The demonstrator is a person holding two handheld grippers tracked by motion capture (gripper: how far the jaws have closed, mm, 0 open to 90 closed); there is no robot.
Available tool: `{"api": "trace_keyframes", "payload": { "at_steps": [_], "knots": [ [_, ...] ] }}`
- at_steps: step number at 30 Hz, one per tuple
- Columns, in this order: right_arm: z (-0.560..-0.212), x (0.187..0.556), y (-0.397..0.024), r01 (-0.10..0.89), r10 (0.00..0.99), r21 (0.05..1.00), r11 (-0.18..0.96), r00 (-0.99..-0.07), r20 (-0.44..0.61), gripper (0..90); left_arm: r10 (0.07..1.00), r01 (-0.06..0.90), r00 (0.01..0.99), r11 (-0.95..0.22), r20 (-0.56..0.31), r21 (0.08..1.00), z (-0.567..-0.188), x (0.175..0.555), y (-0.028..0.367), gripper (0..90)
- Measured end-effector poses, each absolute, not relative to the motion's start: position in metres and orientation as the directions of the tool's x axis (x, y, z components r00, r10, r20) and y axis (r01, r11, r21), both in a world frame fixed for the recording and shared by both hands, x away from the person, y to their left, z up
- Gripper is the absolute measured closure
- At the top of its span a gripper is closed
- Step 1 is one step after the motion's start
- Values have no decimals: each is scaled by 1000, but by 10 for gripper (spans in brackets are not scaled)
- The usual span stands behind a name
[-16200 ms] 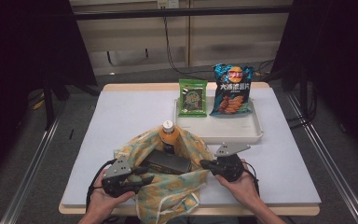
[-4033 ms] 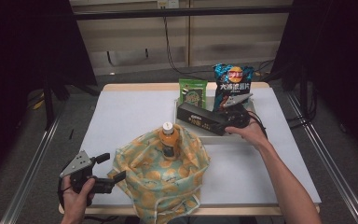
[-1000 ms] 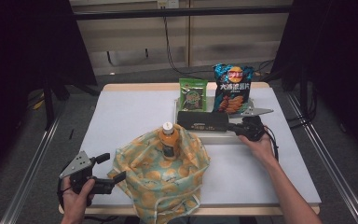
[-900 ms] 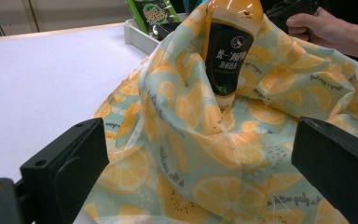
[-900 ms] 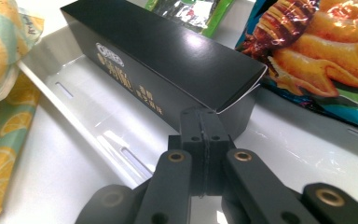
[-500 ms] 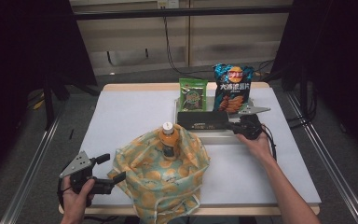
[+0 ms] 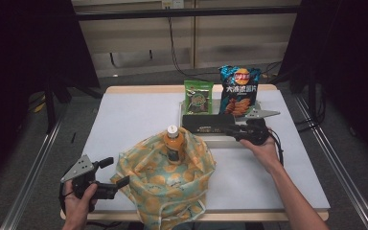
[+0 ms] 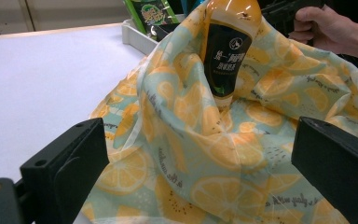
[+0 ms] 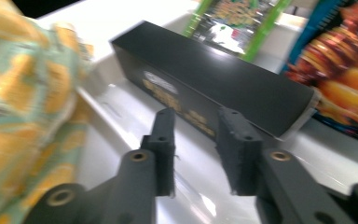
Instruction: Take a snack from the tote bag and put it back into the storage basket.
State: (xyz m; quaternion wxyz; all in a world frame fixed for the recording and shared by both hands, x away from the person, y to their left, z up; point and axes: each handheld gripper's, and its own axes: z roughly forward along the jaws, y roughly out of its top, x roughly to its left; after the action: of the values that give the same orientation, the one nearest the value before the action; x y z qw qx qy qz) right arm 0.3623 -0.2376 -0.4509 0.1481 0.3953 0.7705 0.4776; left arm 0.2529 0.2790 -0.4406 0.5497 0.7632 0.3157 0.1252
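1. The right gripper (image 9: 196, 140) has just been opening its jaws; nothing lies between them.
2. Just ahead of them, the matte black box (image 9: 214, 88), long and rectangular, rests in the glossy white tray (image 9: 121, 116).
3. The left gripper (image 8: 200, 186) stands released, wide, before the thin crinkled lemon-print bag (image 8: 177, 140).
4. The bag hides the orange bottle's (image 8: 230, 46) base.

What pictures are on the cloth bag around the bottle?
Orange slices on pale green: the cloth bag shows best in the left gripper view, wrapped around the bottle.
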Motion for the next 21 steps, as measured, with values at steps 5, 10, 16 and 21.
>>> {"api": "trace_keyframes", "payload": {
  "at_steps": [5,10,16,21],
  "knots": [
    [-443,353,-225,445,723,864,235,-674,150,587,624,335,768,-199,-144,921,-439,252,278,34],
    [-437,346,-212,433,701,874,221,-693,166,526,640,340,756,-202,-139,918,-438,251,277,35],
    [-430,337,-197,420,686,879,226,-710,163,448,652,341,747,-208,-130,917,-437,250,277,42],
    [-423,326,-186,405,669,888,219,-725,166,408,656,340,744,-206,-128,918,-437,250,276,51]
  ]
}}
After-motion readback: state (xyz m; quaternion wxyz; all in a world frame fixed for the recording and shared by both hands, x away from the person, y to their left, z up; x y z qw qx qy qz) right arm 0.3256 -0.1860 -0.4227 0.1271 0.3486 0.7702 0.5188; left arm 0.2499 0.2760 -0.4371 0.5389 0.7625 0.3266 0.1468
